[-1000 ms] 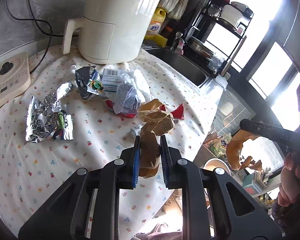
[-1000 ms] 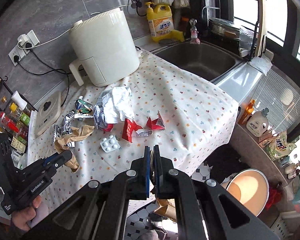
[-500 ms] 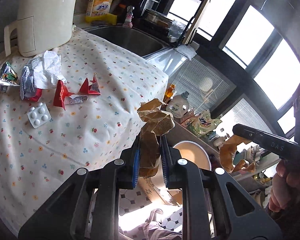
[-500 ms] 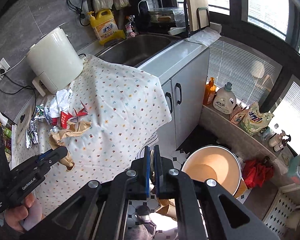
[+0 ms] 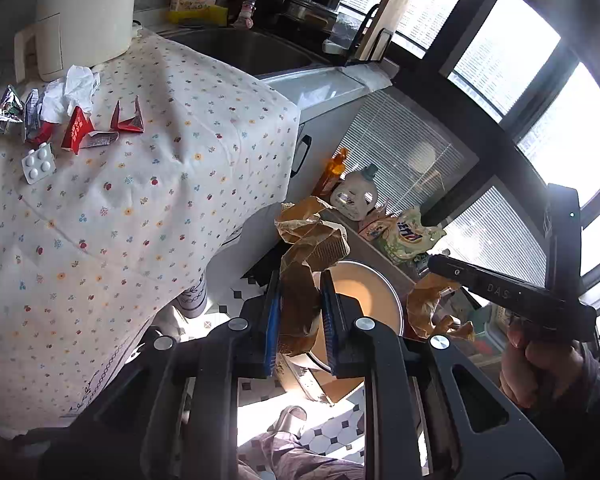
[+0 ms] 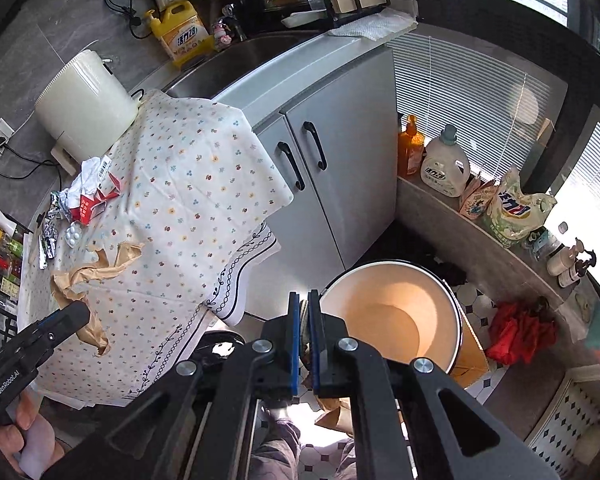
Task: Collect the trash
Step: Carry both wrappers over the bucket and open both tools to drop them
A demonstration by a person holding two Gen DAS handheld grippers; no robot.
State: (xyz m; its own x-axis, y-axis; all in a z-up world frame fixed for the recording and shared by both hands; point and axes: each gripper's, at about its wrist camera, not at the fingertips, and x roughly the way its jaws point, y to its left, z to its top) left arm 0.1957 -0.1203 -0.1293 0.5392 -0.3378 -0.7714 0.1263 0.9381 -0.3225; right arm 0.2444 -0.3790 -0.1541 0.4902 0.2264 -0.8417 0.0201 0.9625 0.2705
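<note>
My left gripper [image 5: 300, 280] is shut on a crumpled brown paper [image 5: 304, 248], held off the table's corner above a round cream bin [image 5: 372, 292] on the floor. My right gripper [image 6: 305, 300] is shut on a thin piece of brown paper [image 6: 336, 408] that hangs below its fingers, just left of the bin [image 6: 392, 312]. In the left wrist view that paper [image 5: 424, 308] dangles to the right of the bin. Red wrappers [image 5: 76, 132], white tissue [image 5: 72, 88], a pill blister [image 5: 38, 164] and foil wrappers [image 5: 8, 108] lie on the floral tablecloth [image 5: 140, 200].
A grey cabinet [image 6: 340, 160] and a sink [image 6: 252, 52] stand beyond the table. A cream appliance [image 6: 84, 104] stands at the table's back. A low ledge with detergent bottles [image 6: 444, 168] runs behind the bin. Red cloth [image 6: 516, 332] lies on the tiled floor.
Both grippers have swung away from the tabletop, past its corner and down towards the bin, each still holding its brown paper.
</note>
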